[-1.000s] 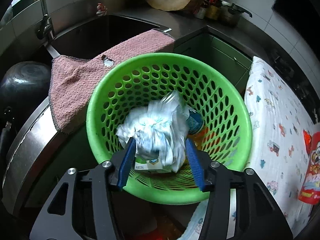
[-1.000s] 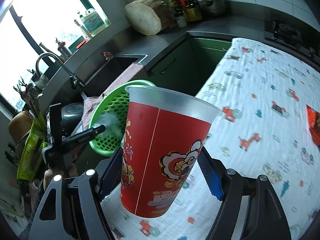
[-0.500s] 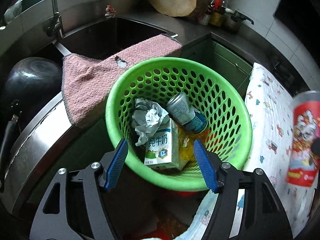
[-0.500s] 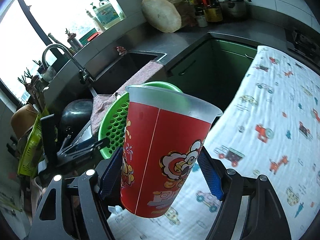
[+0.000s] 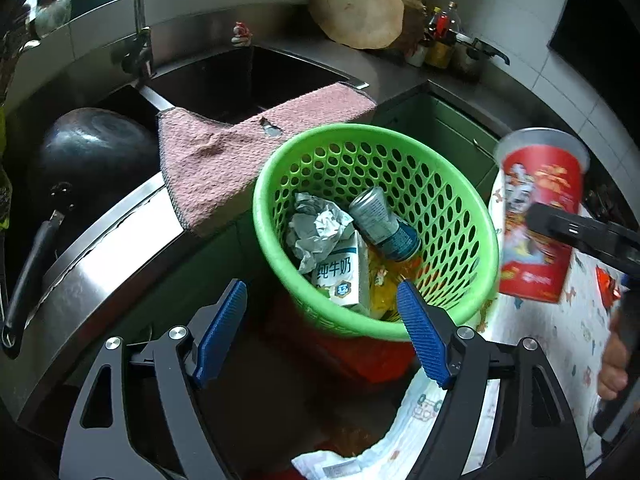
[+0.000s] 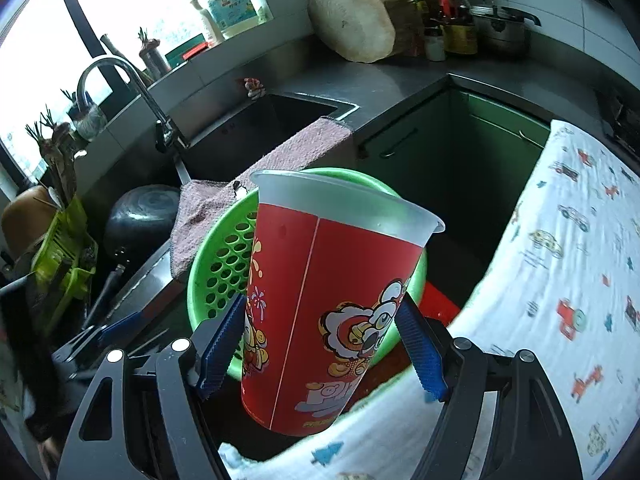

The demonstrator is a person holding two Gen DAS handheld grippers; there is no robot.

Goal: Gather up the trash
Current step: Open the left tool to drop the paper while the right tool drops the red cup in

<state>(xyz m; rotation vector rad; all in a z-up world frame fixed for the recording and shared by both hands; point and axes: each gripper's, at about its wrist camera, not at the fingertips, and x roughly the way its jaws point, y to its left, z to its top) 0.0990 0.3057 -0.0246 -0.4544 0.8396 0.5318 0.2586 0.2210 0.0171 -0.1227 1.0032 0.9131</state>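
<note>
A green perforated basket (image 5: 460,216) holds a crumpled wrapper (image 5: 318,230), a milk carton (image 5: 340,274), a drink can (image 5: 384,224) and a yellow packet (image 5: 382,284). My left gripper (image 5: 322,332) is open and empty, in front of and below the basket's near rim. My right gripper (image 6: 324,344) is shut on a red paper cup (image 6: 328,304) with a cartoon print, held upright just in front of the basket (image 6: 216,276). The cup also shows at the basket's right in the left wrist view (image 5: 536,216).
A pink towel (image 5: 240,152) hangs over the sink edge (image 5: 240,76) behind the basket. A black wok (image 5: 88,160) lies at the left. A patterned white cloth (image 6: 560,264) covers the surface at the right. A faucet (image 6: 132,92), bottles and a pot (image 6: 496,28) stand on the counter.
My left gripper let go of the crumpled wrapper into the basket, opened and drew back. My right gripper carried the red cup closer to the basket.
</note>
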